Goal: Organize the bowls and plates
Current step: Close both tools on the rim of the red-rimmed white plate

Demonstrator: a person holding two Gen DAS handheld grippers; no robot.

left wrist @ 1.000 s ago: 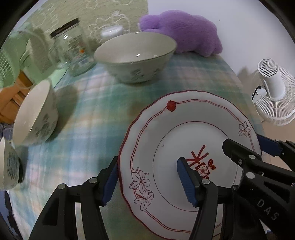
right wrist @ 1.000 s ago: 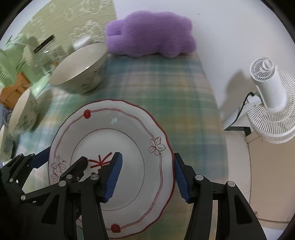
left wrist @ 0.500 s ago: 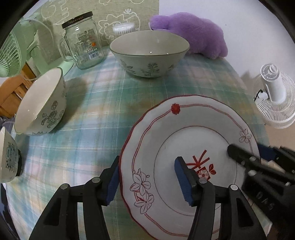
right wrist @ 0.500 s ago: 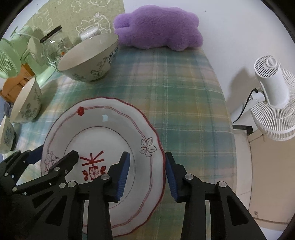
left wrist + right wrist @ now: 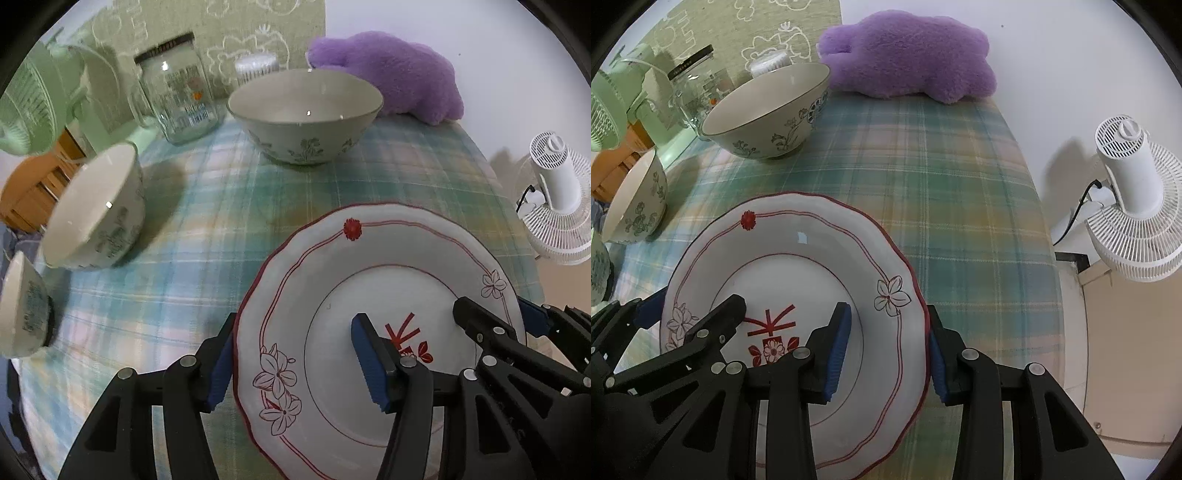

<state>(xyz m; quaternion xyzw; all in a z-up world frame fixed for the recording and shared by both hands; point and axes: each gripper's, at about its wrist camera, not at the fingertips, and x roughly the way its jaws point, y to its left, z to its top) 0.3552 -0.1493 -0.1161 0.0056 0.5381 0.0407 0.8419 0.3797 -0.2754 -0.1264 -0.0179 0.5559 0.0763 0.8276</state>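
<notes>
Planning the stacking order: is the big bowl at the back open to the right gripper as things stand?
Probably not yet: the right gripper straddles the plate rim. The cloth between it and the big bowl lies bare.

1. A white plate (image 5: 384, 295) with a scalloped red rim, red line rings, outlined flowers and a red centre motif sits at the plaid cloth's 5 o'clock in the left wrist view.
2. A large cream bowl (image 5: 304, 114) with dark floral prints stands upright at 12 o'clock.
3. A medium floral bowl (image 5: 96, 206) stands at 9 o'clock.
4. A small bowl (image 5: 22, 306) shows at 8 o'clock, cut off by the picture's edge.
</notes>
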